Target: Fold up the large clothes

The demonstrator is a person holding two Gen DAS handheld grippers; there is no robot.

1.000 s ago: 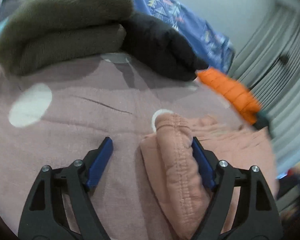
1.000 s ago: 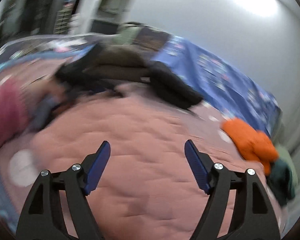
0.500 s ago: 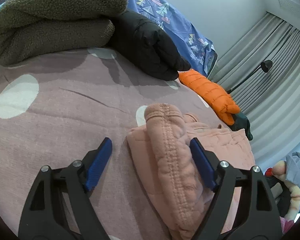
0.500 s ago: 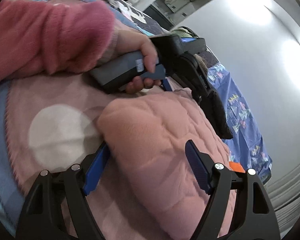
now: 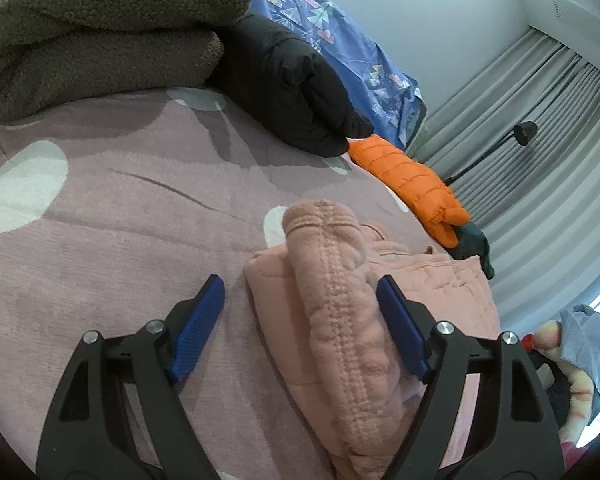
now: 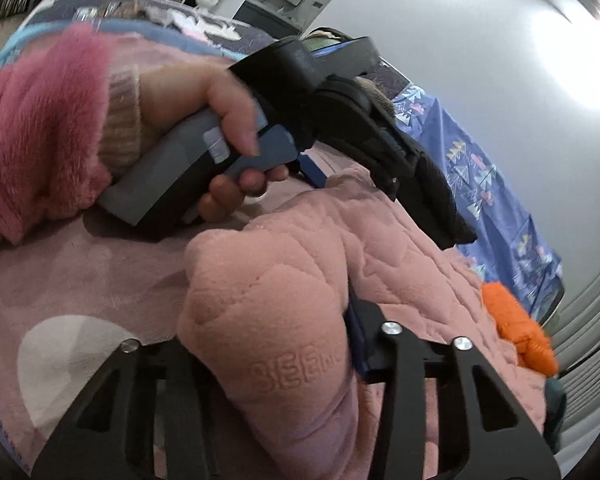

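Note:
A pink quilted garment (image 5: pixel 452 280) lies on the mauve dotted bed cover (image 5: pixel 120 220). Its thick stitched cuff (image 5: pixel 332 288) runs between the fingers of my left gripper (image 5: pixel 300 328), nearer the right pad; that gripper is open and neither pad presses the cloth. In the right wrist view a bulging fold of the same garment (image 6: pixel 268 300) fills my right gripper (image 6: pixel 268 348). Its jaws are closing on the fold: the right pad touches the cloth and the left pad is hidden under it. A hand in a pink sleeve (image 6: pixel 40 132) holds the left gripper (image 6: pixel 352 176) at the garment's far end.
A folded olive fleece (image 5: pixel 100 40) and a black puffer jacket (image 5: pixel 292 80) lie at the back of the bed. An orange puffer jacket (image 5: pixel 408 180) and a dark green garment (image 5: pixel 476 244) lie to the right. Blue patterned sheet (image 5: pixel 340 40) and grey curtains (image 5: pixel 540 140) stand behind.
My right gripper came down over the near fold of the pink garment and its jaws narrowed around it. The left gripper stayed over the cuff, still open.

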